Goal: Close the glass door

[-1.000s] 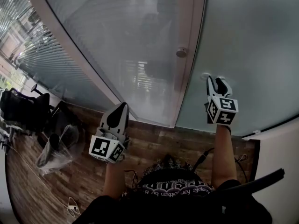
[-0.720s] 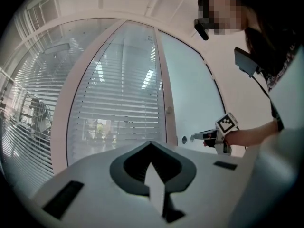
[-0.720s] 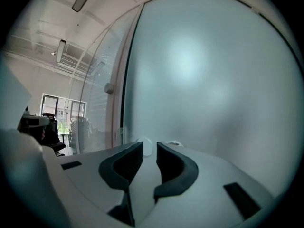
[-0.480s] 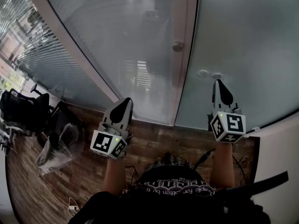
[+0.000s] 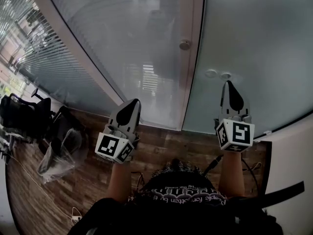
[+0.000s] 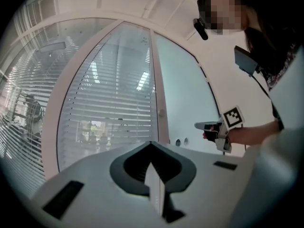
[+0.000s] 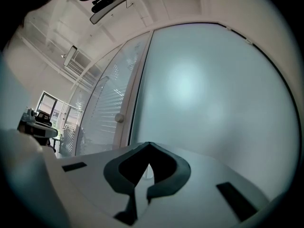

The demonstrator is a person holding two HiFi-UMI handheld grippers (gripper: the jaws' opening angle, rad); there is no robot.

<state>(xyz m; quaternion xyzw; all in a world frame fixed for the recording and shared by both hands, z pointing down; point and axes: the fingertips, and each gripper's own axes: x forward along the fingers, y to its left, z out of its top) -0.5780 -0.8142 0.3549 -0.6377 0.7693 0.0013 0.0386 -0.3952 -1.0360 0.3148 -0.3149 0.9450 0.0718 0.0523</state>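
Lower centre of the head view: person (image 5: 176, 190) in a dark printed top, both forearms reaching up the frame. Lower left centre: left gripper (image 5: 131, 105), jaws closed tip to tip with nothing between them, marker cube (image 5: 113, 147) at its base; in the left gripper view (image 6: 151, 148) the two tips meet in one seam. Lower right centre: right gripper (image 5: 228, 86), jaws likewise pressed together and empty, as the right gripper view (image 7: 148, 167) confirms; it also shows at mid-right of the left gripper view (image 6: 209, 125). Beneath both: wood floor (image 5: 161, 151). Far left: black office chair (image 5: 24, 116), with a clear plastic bag (image 5: 58, 155) just beside it. Upper right: glass door (image 5: 254, 43), frosted, filling most of the right gripper view (image 7: 204, 89); two round fittings (image 5: 217, 75) sit near its left edge, just above the right gripper's tips and apart from them. Upper centre: pale frame strip (image 5: 188, 67) bearing a round knob (image 5: 184, 44), right beside the door's left edge. Upper left: glass pane (image 5: 132, 43) and slatted blinds (image 5: 54, 62).
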